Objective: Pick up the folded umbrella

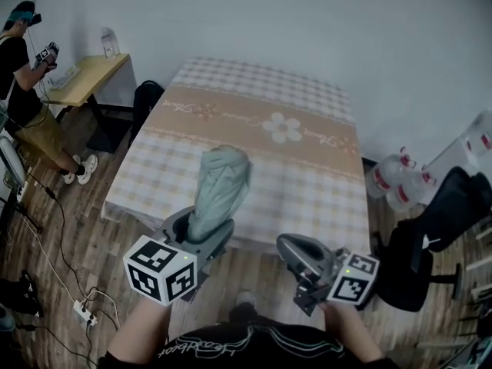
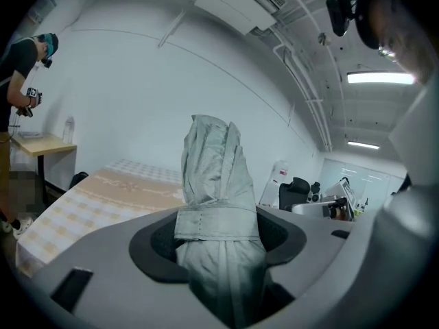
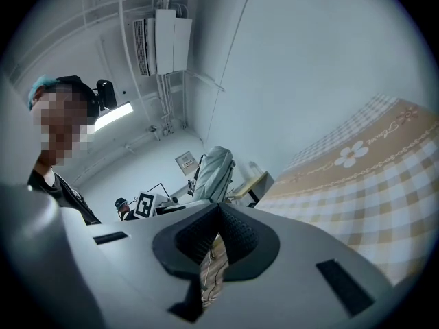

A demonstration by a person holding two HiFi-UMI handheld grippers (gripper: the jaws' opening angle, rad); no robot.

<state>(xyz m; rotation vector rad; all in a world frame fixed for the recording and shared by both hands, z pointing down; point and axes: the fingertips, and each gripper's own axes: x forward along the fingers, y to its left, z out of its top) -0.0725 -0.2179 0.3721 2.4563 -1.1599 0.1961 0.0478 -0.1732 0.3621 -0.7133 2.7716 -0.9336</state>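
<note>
The folded umbrella (image 1: 221, 183), pale grey-green with a strap round its middle, hangs in the air over the near edge of the checked table (image 1: 307, 183). My left gripper (image 1: 201, 233) is shut on its lower part, and the canopy end sticks out past the jaws. In the left gripper view the umbrella (image 2: 216, 204) fills the gap between the dark pads (image 2: 154, 242). My right gripper (image 1: 296, 248) is off to the right, in front of the table edge, shut with nothing in it. In the right gripper view its pads (image 3: 233, 232) meet, and the umbrella (image 3: 214, 173) shows beyond them.
A person (image 1: 23, 91) stands at the far left by a wooden desk (image 1: 84, 79). A black office chair (image 1: 438, 237) and large water bottles (image 1: 400, 183) are at the right. A power strip and cables (image 1: 81, 310) lie on the wooden floor at the left.
</note>
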